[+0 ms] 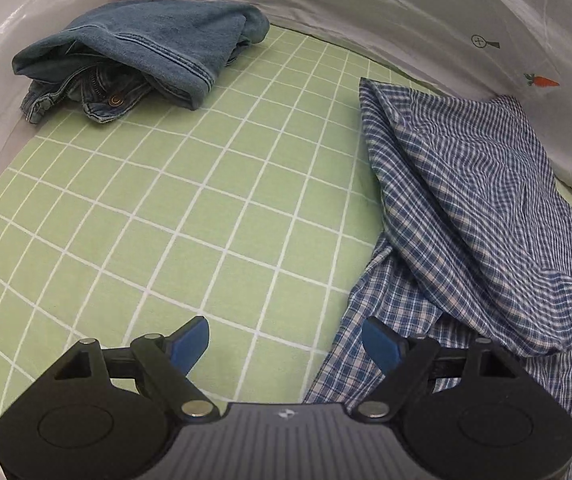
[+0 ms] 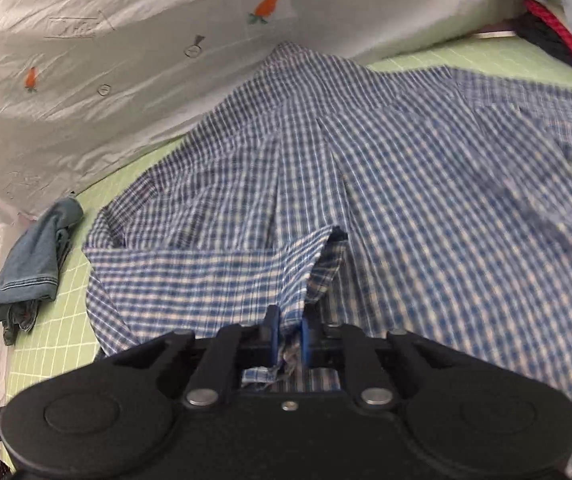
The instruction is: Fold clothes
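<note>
Pinching a bunched edge of the checked shirt between its blue fingers, the right gripper is closed on cloth, and a strip of hem shows behind the pads. That hold lets the person drag or lift one margin while the rest stays down, which suits turning a panel over. The left gripper hangs with its jaws spread wide and nothing between them, over the green gridded sheet just beside the shirt's near edge, probably placed to take a second point on the fabric.

Outward from there, the shirt lies loosely spread along the sheet's far edge, against the pale printed cloth banked up behind it; one flap is doubled over and creases run through the middle, so it is neither flat nor folded neat. Well apart, toward the sheet's far left corner, a denim garment sits in a rough bundle, waistband button showing; whether that counts as folded I cannot judge.
</note>
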`<act>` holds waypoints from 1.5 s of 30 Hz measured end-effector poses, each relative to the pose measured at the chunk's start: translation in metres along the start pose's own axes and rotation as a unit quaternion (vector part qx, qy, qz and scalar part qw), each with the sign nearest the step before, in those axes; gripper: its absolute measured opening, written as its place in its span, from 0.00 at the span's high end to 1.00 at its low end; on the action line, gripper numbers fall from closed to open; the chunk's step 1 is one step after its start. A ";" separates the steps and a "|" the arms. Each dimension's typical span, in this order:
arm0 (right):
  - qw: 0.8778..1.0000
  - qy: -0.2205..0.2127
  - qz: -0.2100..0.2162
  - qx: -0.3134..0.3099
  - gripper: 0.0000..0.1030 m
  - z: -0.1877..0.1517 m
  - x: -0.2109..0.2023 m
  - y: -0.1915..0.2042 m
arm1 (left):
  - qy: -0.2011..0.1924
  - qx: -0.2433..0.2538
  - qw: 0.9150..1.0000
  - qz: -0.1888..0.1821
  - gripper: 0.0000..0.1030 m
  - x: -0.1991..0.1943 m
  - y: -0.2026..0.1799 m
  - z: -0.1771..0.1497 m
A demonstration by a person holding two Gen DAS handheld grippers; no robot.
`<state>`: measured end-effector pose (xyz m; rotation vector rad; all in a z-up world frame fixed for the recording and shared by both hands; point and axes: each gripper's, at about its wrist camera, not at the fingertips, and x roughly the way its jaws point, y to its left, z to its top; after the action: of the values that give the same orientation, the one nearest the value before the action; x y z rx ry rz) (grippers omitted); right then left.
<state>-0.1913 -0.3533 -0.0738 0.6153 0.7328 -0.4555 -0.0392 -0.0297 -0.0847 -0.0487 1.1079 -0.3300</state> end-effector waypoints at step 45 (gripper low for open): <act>0.983 -0.122 -0.134 0.008 0.00 -0.066 -0.061 -0.063 | -0.029 0.027 0.999 0.014 0.08 -0.041 0.040 -0.041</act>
<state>-0.3000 -0.3456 -0.0901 0.4653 0.5800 -0.7724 -0.0821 0.0256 -0.0752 0.0054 1.0411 -0.3305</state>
